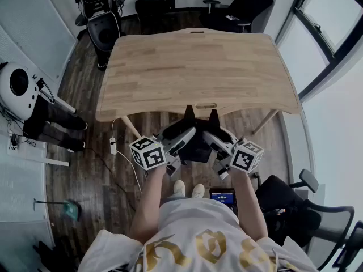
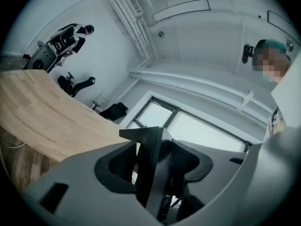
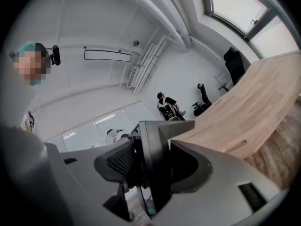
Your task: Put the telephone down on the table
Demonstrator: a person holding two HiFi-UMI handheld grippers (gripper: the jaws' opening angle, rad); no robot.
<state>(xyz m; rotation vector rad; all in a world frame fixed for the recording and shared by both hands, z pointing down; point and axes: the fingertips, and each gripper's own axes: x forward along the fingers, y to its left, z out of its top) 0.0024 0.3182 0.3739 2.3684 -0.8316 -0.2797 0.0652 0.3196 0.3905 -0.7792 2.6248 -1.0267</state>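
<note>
Pale wood-plank counter (image 1: 198,67) fills the upper middle of the head view, top bare, no telephone on it. Dark plank floor around it, office chairs (image 1: 153,4) at the far side, big window (image 1: 323,27) to the right. Person stands at the near edge. Left tongs (image 1: 189,117) and right tongs (image 1: 214,119) are side by side, level, tips just short of the counter rim and aimed at it. Both gripper views are rolled sideways. In each the jaws stand about as wide as they go, with daylight in the slit and nothing I can name gripped. Telephone not positively found. A dark mass (image 1: 195,149) sits between the two tool bodies and may be it, or only housing; cannot tell. A small dark device with a lit screen (image 1: 222,196) lies low by the person's right side, well apart from the counter; unclear what it is. My judgement is that the set-down has not begun. To do it well: secure the telephone first, bring it in level above the rim, pick a spot well inside the edge, and lower until its base rests flat. Release only once the wood bears the weight, then draw straight back.
</note>
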